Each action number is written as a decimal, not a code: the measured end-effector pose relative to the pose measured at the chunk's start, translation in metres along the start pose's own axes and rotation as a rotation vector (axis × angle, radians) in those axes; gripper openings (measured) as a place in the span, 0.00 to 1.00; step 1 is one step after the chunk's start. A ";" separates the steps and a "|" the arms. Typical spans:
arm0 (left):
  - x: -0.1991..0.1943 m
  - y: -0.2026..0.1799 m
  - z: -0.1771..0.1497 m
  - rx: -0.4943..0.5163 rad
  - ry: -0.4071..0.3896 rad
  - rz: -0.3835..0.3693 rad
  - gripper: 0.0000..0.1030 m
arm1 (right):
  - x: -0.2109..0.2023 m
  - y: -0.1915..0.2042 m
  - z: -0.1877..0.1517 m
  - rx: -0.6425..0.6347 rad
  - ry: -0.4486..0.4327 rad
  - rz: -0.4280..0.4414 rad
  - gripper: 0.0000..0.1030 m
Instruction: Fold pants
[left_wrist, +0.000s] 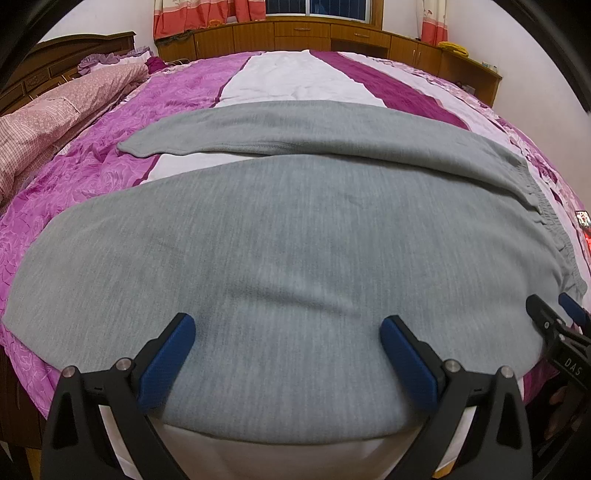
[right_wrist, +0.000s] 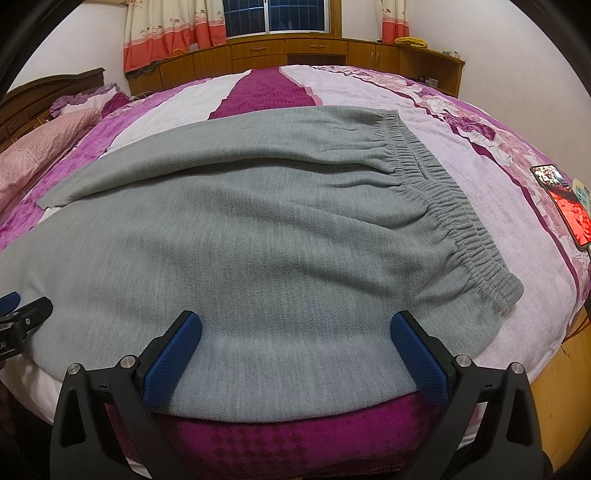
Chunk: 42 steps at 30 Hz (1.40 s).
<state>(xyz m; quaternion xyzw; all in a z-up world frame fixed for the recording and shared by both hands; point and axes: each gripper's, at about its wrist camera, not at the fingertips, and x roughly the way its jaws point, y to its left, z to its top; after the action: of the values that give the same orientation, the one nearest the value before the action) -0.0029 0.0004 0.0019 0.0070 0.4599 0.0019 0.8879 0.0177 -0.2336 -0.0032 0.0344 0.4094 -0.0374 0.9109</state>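
Observation:
Grey pants (left_wrist: 295, 229) lie spread flat across the bed, legs running left, the ruched waistband (right_wrist: 443, 206) at the right. The far leg (left_wrist: 258, 129) angles away from the near one, its cuff at the left. My left gripper (left_wrist: 288, 332) hovers open over the near leg by the bed's front edge, blue pads wide apart and clear of the cloth. My right gripper (right_wrist: 295, 328) also stands open, above the seat area close to the waistband. Each gripper shows at the edge of the other's view: the right gripper (left_wrist: 557, 310), the left gripper (right_wrist: 22, 306).
The bed has a purple, white and floral cover (right_wrist: 480, 147). A pink quilt (left_wrist: 48, 118) is bunched at the left by the wooden headboard. A phone with a red screen (right_wrist: 565, 206) lies at the bed's right. Wooden cabinets (right_wrist: 295, 51) and curtains line the far wall.

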 end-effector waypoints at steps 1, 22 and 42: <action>0.000 0.000 0.000 0.000 0.000 0.000 1.00 | 0.000 0.000 0.000 0.000 0.000 0.000 0.97; 0.000 -0.001 0.000 0.001 -0.003 0.002 1.00 | 0.001 0.000 0.001 -0.002 0.002 -0.004 0.97; 0.000 -0.001 0.002 0.006 -0.003 0.002 1.00 | 0.001 -0.003 -0.001 0.010 -0.007 0.006 0.97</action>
<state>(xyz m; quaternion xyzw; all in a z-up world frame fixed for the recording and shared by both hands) -0.0015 -0.0004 0.0035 0.0103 0.4586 0.0013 0.8886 0.0174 -0.2364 -0.0040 0.0402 0.4060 -0.0369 0.9122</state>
